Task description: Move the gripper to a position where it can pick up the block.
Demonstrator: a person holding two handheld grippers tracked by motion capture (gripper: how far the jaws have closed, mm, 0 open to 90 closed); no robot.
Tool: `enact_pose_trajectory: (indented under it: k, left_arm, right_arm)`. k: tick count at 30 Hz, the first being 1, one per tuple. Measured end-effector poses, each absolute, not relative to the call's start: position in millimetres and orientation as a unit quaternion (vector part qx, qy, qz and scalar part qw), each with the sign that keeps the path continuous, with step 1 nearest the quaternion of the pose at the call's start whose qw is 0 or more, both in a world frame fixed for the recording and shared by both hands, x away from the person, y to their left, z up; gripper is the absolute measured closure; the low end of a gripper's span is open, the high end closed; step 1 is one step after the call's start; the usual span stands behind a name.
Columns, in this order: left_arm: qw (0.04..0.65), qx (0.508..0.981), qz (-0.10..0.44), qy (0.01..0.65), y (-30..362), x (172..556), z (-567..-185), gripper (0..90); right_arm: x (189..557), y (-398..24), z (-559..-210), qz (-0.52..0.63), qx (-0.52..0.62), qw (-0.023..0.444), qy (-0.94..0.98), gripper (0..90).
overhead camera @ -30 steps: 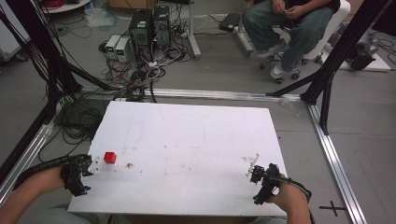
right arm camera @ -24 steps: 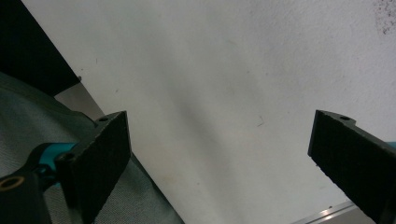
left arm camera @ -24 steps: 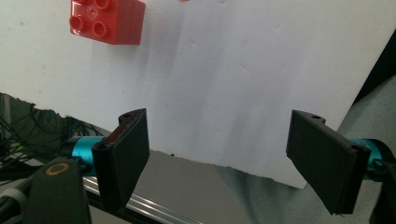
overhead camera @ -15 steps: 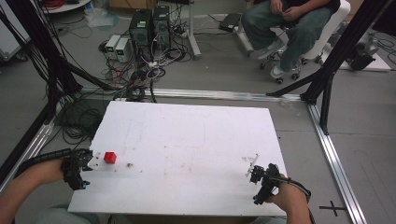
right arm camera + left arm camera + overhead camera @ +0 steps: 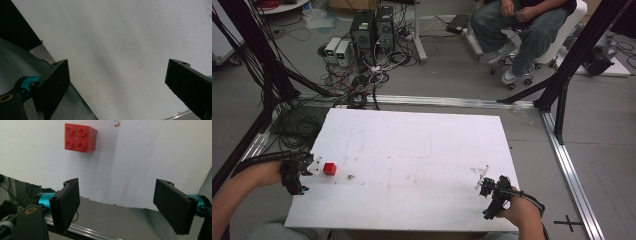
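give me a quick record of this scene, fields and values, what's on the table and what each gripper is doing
surface: white table, scuffed and marked
object: red brick, four studs on top, lying near the table's left edge
left gripper: open, fingers spread wide, close beside the brick but not touching it
right gripper: open, holding nothing, over the near right corner of the table
background: computer towers and cables on the floor, a seated person beyond the far edge
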State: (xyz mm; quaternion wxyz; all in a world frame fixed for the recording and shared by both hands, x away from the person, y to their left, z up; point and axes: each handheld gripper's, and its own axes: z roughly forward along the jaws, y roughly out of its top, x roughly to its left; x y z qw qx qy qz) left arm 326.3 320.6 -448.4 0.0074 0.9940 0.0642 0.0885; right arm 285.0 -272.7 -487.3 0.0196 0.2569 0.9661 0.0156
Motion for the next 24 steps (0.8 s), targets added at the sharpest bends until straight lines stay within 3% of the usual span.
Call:
enact_pose_trajectory:
  k: [24]
  left_arm:
    - [0.010,0.995,0.090,0.044,319,367,-449,21.7]
  right_arm:
    - [286,-270,-490,0.010,0.257,0.016,0.966,5.3]
